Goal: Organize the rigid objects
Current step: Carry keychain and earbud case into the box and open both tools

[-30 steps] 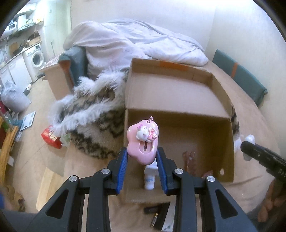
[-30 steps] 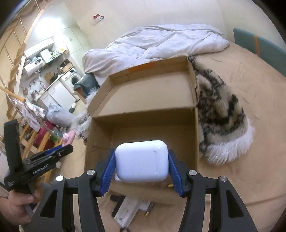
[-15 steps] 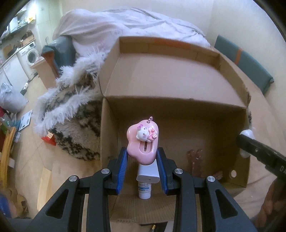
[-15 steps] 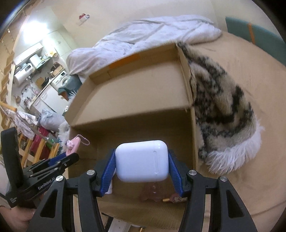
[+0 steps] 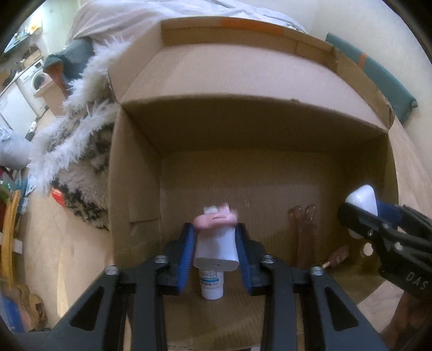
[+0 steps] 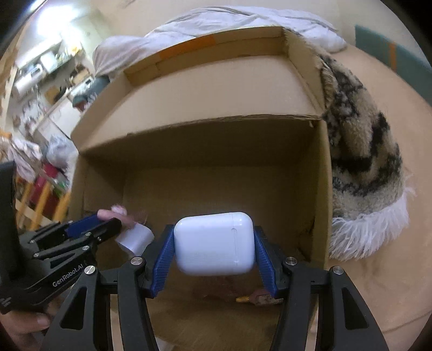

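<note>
Pinching, left gripper (image 5: 214,227): its jaws have just been closing; the pink charm (image 5: 216,219) lies edge-on and blurred across the blue pad tips, which meet its two ends.
Right gripper (image 6: 213,231): clamped on the white earbud case (image 6: 213,243), one blue pad flat on each short side, the lid seam running upright toward 3 o'clock.
Pose: both tools tip steeply down into the open cardboard box (image 5: 135,189).
Pair: in the right wrist view the left gripper comes in from 9 o'clock; in the left wrist view the right gripper sits at 3 o'clock with the case showing at its tip.
Hand: a person's hand (image 6: 21,326) grips the left tool's handle at 8 o'clock.
White bottle (image 5: 212,283): stands on the box floor right behind the left pads, broad cap toward the camera; whether the pads touch it I cannot tell.
Box floor, 4 o'clock of the left gripper: a translucent brown clip (image 5: 302,224) and, nearer the right wall, a small brown piece with a gold tip (image 5: 337,257).
Box flaps: the far flap stands open toward 12 o'clock, a strip of orange tape (image 5: 251,25) on its top edge.
Fur throw (image 6: 359,162): cream with black markings, pressed against the box's outer wall at 2 o'clock in the right wrist view.
Duvet (image 6: 243,19): white, bunched behind the box at 12 o'clock.
Cushion (image 5: 378,73): teal, at 2 o'clock by the wall.
Washing machine (image 5: 37,78): far off at 10 o'clock.
</note>
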